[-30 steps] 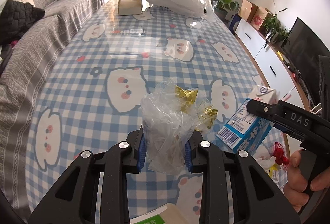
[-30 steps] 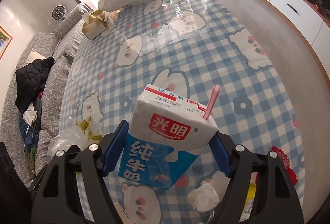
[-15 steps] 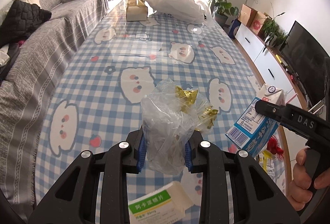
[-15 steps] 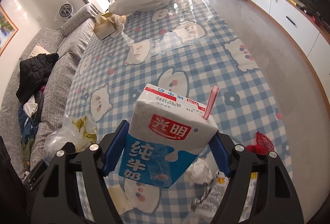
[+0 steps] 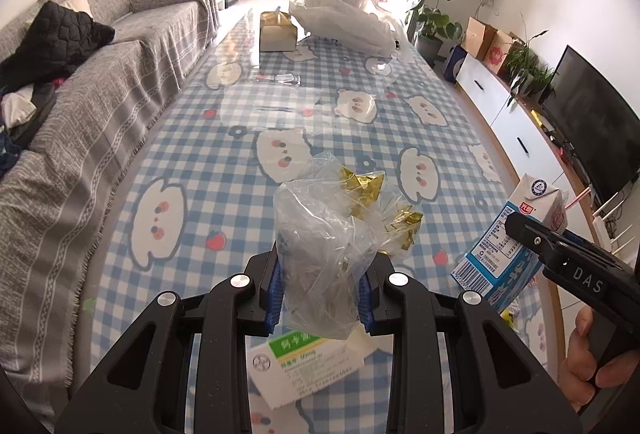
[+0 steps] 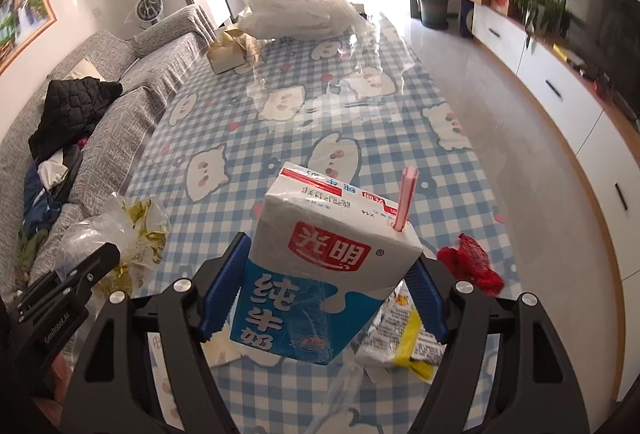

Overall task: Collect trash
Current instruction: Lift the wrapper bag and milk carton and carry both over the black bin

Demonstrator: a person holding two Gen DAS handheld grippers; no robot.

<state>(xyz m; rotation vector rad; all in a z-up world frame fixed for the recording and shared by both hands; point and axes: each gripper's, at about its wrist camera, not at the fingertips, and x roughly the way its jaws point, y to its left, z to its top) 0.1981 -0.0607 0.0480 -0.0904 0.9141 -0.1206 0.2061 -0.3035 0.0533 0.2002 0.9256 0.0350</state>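
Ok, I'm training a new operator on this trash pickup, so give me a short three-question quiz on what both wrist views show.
1. True or false: the right gripper holds a milk carton with a pink straw in its top.
2. What does the left gripper hold? A) a crumpled clear plastic bag B) a glass bottle C) a spoon
3. Fill in: the trash lying on the table below the left gripper is a white and green ____.

Key
1. True; the blue pads press its two sides.
2. A, the crumpled clear plastic bag with gold wrappers.
3. Box: the white and green box.
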